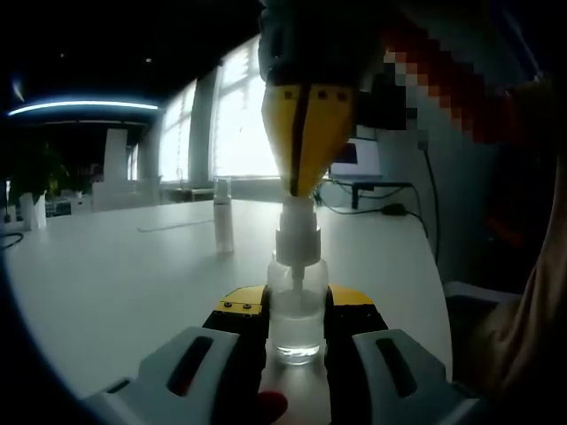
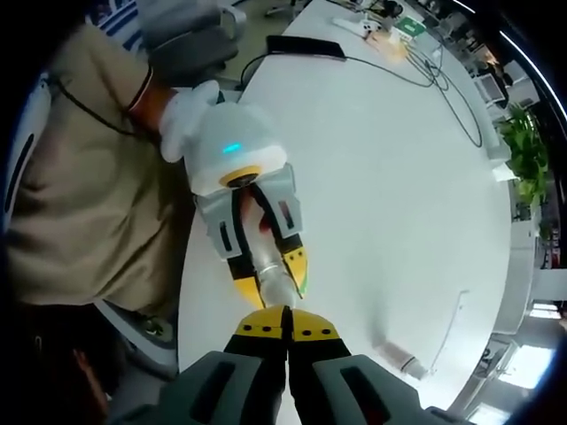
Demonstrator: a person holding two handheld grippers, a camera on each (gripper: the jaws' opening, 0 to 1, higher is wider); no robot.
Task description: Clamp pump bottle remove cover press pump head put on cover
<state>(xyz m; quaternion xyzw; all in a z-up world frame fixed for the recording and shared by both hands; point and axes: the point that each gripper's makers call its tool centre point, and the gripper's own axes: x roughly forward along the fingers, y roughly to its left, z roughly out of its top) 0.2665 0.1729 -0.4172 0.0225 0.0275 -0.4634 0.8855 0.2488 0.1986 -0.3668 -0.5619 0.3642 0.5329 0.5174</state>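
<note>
**On the white tabletop: bottle clamped, pump head under closed jaws**

In the left gripper view, the left hand-held gripper [image 1: 297, 341] clamps the clear pump bottle [image 1: 296, 310] upright on the tabletop [image 1: 115, 274]. The right hand-held gripper [image 1: 306, 181] bears on the pump head [image 1: 297, 232]; the cover [image 1: 223, 215] stands well behind.

In the right gripper view, the right hand-held gripper's jaws are closed together, empty, above the bottle.

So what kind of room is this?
Probably an office or meeting room: a long white table with cables, a monitor near big windows, and a potted plant.
</note>
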